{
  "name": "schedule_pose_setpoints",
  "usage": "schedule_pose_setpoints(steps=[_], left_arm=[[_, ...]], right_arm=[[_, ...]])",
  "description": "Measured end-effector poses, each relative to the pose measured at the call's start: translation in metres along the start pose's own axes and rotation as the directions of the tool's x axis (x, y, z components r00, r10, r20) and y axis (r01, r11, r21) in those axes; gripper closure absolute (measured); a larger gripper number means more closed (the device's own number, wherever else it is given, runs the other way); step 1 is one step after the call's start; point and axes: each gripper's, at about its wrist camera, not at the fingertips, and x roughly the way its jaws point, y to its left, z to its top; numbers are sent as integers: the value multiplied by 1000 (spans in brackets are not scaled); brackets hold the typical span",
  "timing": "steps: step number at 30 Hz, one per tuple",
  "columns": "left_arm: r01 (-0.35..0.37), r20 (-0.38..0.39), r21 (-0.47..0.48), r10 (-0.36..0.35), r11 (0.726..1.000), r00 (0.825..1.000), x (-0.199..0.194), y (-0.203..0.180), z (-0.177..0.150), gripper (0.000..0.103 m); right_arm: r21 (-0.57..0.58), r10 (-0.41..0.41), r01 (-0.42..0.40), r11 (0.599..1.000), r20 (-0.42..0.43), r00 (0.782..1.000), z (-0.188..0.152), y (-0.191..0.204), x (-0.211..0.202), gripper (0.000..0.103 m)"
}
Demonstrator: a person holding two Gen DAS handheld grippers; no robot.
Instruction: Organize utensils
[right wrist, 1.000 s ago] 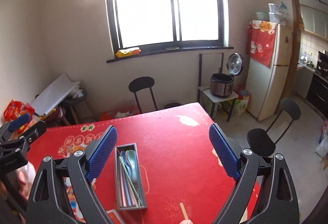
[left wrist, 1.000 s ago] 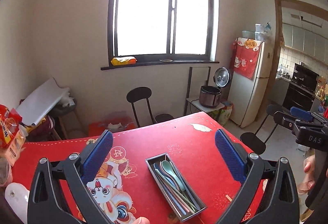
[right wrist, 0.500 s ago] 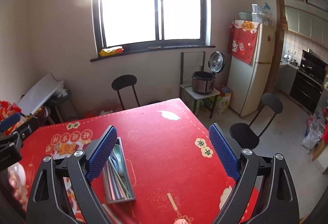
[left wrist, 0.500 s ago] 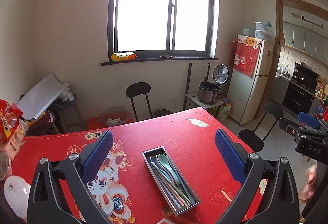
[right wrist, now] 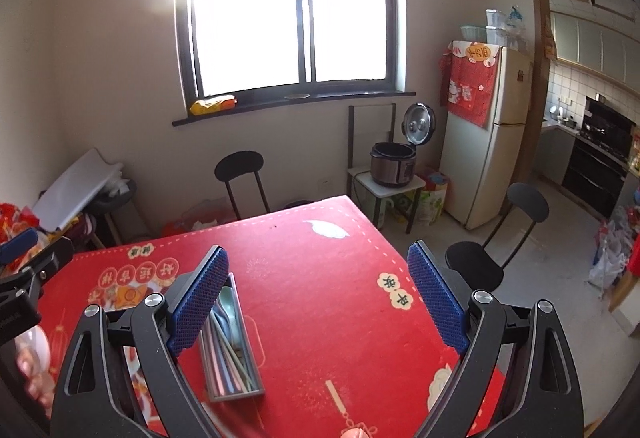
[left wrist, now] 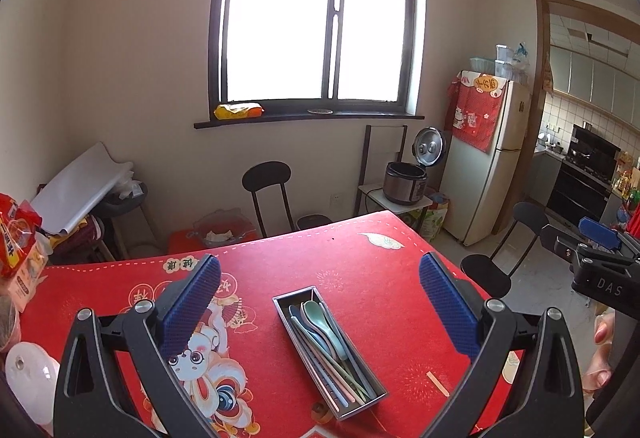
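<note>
Both the left gripper (left wrist: 320,302) and right gripper (right wrist: 318,288) are hanging released above the tray (left wrist: 362,404), spoons (left wrist: 320,322) and chopsticks seemingly lying inside; apparently nothing remaining

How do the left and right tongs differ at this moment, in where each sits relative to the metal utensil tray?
The left tongs frame the metal utensil tray between the two blue pads; the right tongs sit off to its right, the left pad overlapping the tray's rim. The left tongs see the tray running diagonally; the right tongs see it nearly lengthwise. Both are wide open, empty, above the red tablecloth.
</note>
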Motion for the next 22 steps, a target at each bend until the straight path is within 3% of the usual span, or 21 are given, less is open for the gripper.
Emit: schedule_pose_setpoints(steps=[22], left_arm=[[-7,-23,-18,6,1000,1000,4,0,-2,6]], right_arm=[[8,-29,29,1000,-4,1000,1,-1,0,15]])
